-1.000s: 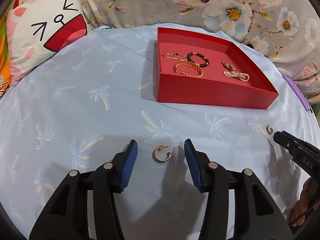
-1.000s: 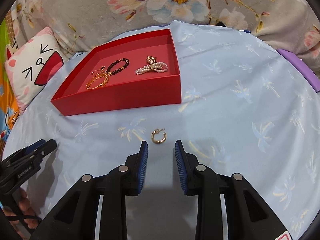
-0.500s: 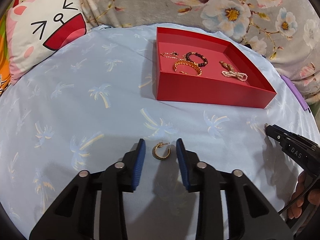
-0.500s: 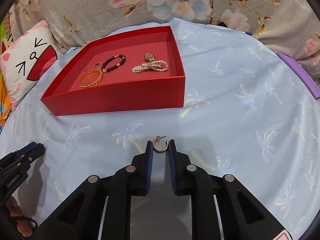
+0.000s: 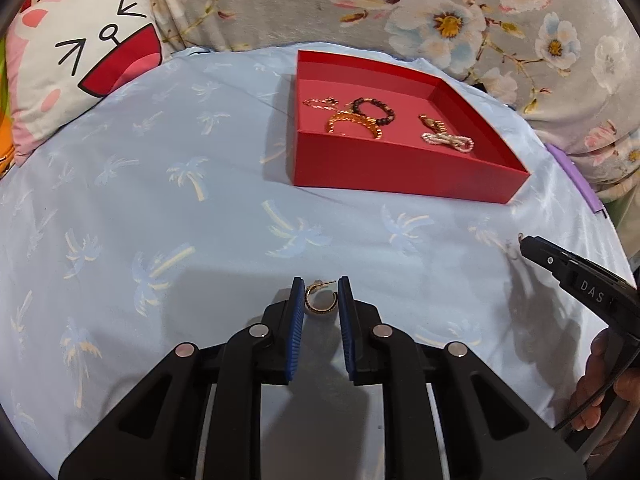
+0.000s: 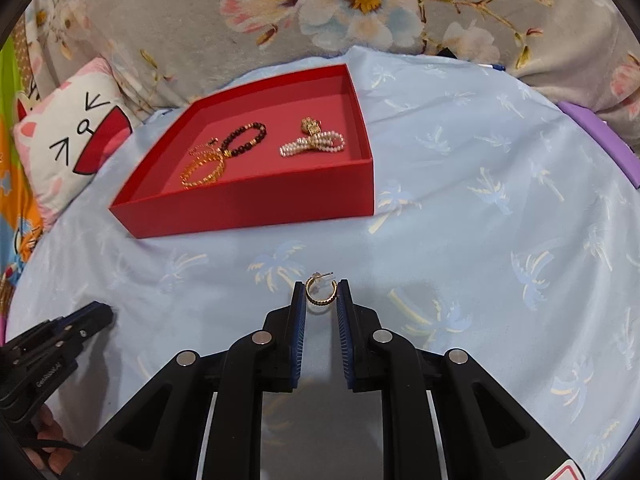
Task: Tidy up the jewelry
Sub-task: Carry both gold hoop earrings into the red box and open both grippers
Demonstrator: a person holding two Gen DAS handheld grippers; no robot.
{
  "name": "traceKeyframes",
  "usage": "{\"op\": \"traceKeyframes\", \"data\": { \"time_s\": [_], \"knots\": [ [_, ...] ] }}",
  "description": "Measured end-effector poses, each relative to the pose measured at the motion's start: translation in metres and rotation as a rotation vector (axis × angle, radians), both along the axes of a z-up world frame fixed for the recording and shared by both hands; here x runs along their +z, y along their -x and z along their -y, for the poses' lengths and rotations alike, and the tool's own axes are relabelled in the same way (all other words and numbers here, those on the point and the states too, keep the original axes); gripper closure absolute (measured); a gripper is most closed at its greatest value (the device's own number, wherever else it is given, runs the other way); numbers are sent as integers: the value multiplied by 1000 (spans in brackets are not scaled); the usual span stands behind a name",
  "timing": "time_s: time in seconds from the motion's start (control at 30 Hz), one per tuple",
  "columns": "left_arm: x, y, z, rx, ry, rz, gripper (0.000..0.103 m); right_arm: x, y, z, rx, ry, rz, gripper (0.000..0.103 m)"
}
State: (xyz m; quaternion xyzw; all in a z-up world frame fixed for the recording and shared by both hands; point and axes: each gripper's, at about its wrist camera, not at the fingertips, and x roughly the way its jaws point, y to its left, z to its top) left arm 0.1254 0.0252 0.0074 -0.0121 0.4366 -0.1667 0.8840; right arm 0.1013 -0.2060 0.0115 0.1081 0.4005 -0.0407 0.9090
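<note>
On the pale blue cloth (image 5: 168,208), smooth and slightly shiny with a faded palm-tree print, sits a shallow red box (image 5: 400,168), matte card, straight walls. Inside it lie a gold chain bracelet (image 5: 352,123), a dark bead bracelet (image 5: 374,109) and a pearl strand (image 5: 448,141) looped like a bow, each resting on the box floor.

Left claw (image 5: 320,300): black plastic arms, ribbed blue pads (image 5: 297,320). A small gold hoop earring (image 5: 318,300), open C-shape with a textured band and a thin post, lies on the cloth between its pads. Jaws are closing; the left pad looks to touch the hoop, the right pad shows a sliver of gap.

Right claw (image 6: 321,300): same build. A second gold hoop earring (image 6: 319,295) stands between its pads near the tips, both pads pressed against the ring, jaws narrowed to the hoop's width.

Far left, a soft white cushion (image 5: 80,60) with a cartoon face. Behind, a grey floral fabric (image 5: 400,8), plush.
</note>
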Motion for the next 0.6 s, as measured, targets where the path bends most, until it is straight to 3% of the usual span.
{"op": "traceKeyframes", "data": {
  "time_s": [0.13, 0.3, 0.5, 0.6],
  "knots": [
    [19, -5, 7, -28, 35, 13, 87, 24, -3, 6, 18, -21, 43, 88],
    [54, -27, 25, -56, 32, 90, 87, 50, -33, 16, 34, -15, 79, 88],
    [75, -76, 50, -42, 13, 157, 87, 56, -83, 22, 49, -17, 76, 88],
    [75, -103, 58, -33, 22, 146, 87, 51, -106, 20, 58, -21, 60, 88]
  ]
}}
